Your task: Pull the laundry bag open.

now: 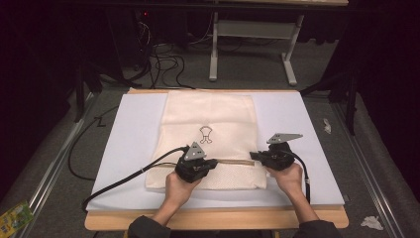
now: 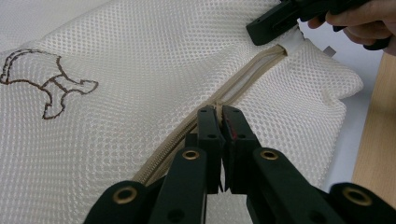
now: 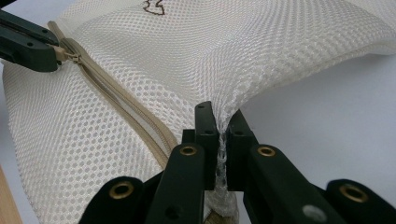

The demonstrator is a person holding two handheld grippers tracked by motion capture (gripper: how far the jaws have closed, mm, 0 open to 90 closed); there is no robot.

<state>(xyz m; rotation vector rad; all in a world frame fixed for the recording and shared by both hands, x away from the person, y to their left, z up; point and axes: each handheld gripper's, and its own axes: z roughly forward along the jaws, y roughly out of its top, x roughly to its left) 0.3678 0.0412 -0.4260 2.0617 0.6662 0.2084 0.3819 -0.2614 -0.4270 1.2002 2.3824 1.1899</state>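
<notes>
Flat on table [image 1: 307,124], toward near edge: mesh laundry bag [image 1: 210,119], zipper [image 2: 252,70] running across. Right gripper [image 3: 223,126] jaws clamped on mesh at zipper end, likely anchoring bag. Left gripper [image 2: 219,116] jaws pinched on zipper pull [image 2: 217,111], probably to slide it.

Both forearms come in from the bottom edge, dark sleeves, angled inward and fwd. Left hand [image 1: 179,188] wraps the left gripper [image 1: 214,161] from behind, grey plate on top, cable trailing off to the left; jaws closed tight, pointing toward the right gripper. Right hand [image 1: 288,177] grips the right gripper [image 1: 252,155] body, fingers curled over it, cable running back along the wrist; jaws also clamped together, pointing toward the left one. Grippers sit near each other, roughly level, tips apart.
</notes>
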